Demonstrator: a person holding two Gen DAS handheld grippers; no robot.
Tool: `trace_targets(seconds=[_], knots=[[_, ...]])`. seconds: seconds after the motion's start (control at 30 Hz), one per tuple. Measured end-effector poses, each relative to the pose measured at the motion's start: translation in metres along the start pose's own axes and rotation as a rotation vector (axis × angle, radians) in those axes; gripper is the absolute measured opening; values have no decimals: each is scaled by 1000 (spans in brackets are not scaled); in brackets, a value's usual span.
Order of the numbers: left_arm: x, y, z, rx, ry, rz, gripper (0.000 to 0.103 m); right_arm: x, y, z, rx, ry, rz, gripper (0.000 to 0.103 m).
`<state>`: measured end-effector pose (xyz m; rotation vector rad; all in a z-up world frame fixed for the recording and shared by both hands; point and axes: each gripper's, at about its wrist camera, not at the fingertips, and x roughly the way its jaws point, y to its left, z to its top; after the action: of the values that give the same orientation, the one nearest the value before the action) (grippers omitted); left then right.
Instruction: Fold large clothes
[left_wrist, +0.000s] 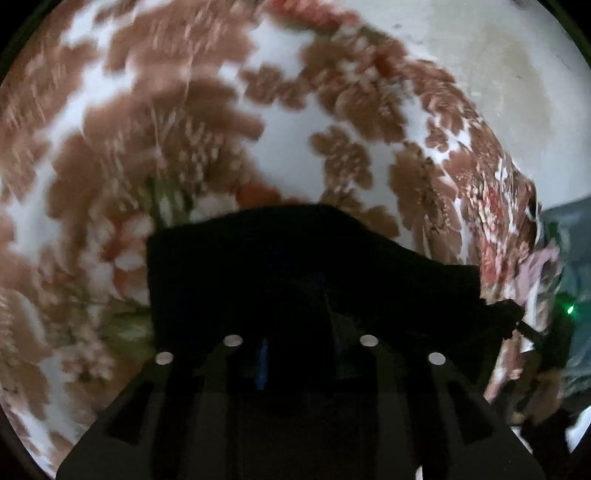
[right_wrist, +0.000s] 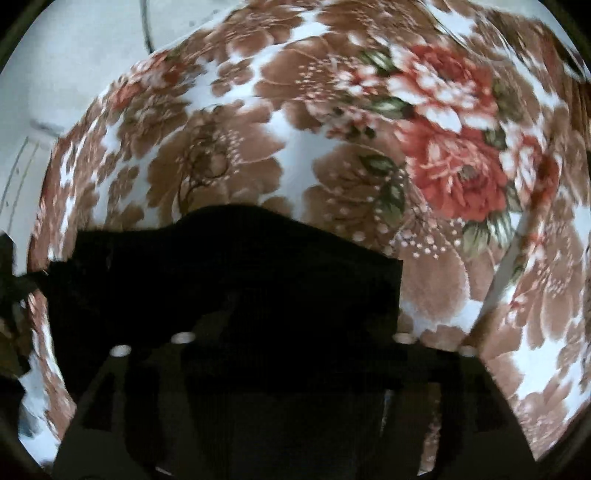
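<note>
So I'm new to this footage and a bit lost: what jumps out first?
The flowered cloth fills both views, its big red rose at the right wrist view's upper right. A black garment bunches low and central over each pair of tongs, hiding the tips. Pale floor shows at the left view's upper right.

The left gripper (left_wrist: 295, 295) fingertips are hidden by black cloth (left_wrist: 295, 258). The right gripper (right_wrist: 288, 306) is likewise covered. The floral fabric (left_wrist: 184, 110) is blurred toward nine o'clock.

Both wrist fisheyes close above the same floral cloth (left_wrist: 280, 140) (right_wrist: 295, 147), facing downward.
</note>
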<state>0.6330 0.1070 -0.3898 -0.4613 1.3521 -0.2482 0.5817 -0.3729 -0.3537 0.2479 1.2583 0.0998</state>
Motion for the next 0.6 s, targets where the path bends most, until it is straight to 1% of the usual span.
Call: trace_targets(seconds=[0.03, 0.07, 0.1, 0.13, 0.2, 0.27, 0.37, 0.43, 0.47, 0.5, 0.57, 0.6], knots=[[0, 3, 0, -9, 5, -12, 30, -4, -3, 1, 10, -11, 2, 86], [-3, 4, 0, -9, 10, -18, 33, -12, -7, 4, 14, -37, -23, 99], [-8, 6, 0, -5, 20, -22, 40, -20, -9, 6, 6, -69, -45, 98], [-12, 9, 0, -10, 24, -31, 44, -28, -9, 9, -11, -94, -52, 98], [-26, 16, -1, -34, 29, -54, 46, -44, -12, 17, -50, -125, -60, 98], [-39, 24, -1, -63, 33, -86, 50, -50, -15, 20, -73, -127, -85, 98], [-46, 34, 1, -121, 73, -133, 59, -44, -16, 16, -146, -117, -115, 98], [-50, 36, 1, -151, 86, -172, 91, -37, -15, 10, -177, -117, -129, 98], [-53, 33, 1, -140, 72, -157, 94, -35, -15, 7, -185, -118, -132, 98], [-59, 27, 3, -110, 46, -129, 94, -31, -13, 2, -192, -119, -137, 98], [-67, 21, 7, -92, 23, -120, 94, -26, -11, -4, -194, -117, -131, 98], [-71, 18, 8, -72, 16, -102, 94, -23, -9, -7, -198, -115, -132, 98]])
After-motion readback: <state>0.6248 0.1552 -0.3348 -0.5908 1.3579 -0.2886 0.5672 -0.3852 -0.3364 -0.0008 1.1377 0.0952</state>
